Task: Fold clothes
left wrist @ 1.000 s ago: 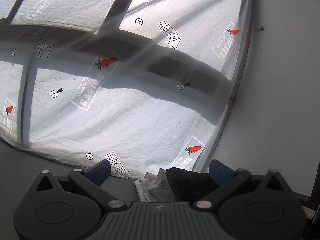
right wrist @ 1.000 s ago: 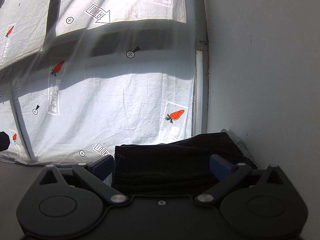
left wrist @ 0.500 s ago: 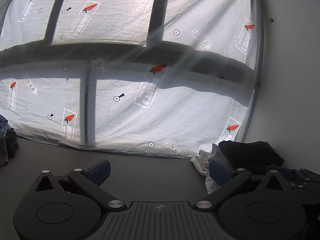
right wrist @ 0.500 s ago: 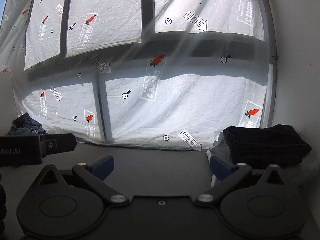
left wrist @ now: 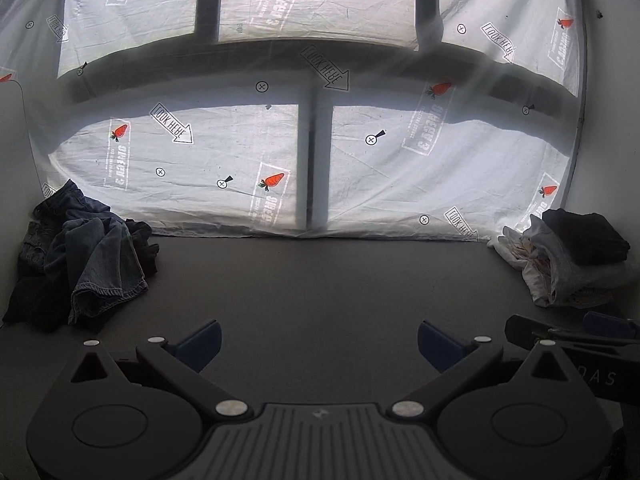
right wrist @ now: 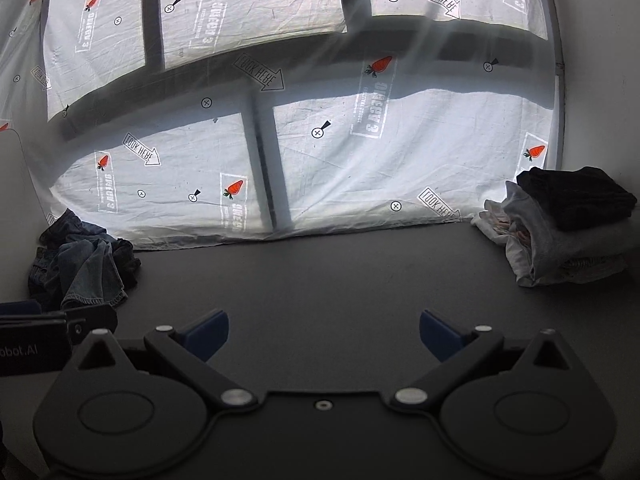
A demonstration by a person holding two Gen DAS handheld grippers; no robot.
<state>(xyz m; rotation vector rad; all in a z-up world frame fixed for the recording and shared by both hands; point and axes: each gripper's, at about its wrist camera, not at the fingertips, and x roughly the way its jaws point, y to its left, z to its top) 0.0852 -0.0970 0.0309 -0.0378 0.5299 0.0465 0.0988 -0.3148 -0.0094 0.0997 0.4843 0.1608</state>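
both the left gripper (left wrist: 319, 342) and right gripper (right wrist: 324, 334) hover spread and empty over the dark grey desk (left wrist: 320, 280); crumpled denim clothes (left wrist: 88, 260) wait at its far left corner, the folded stack (right wrist: 560, 228) far right, keeping sorted from unsorted.

The folded stack (right wrist: 560, 232) is hiding its lower garments beneath a black top layer. The crumpled heap of jeans (left wrist: 80, 256) is concealing unidentifiable dark clothing. The other gripper (left wrist: 576, 340) is being cropped by the frame edge.
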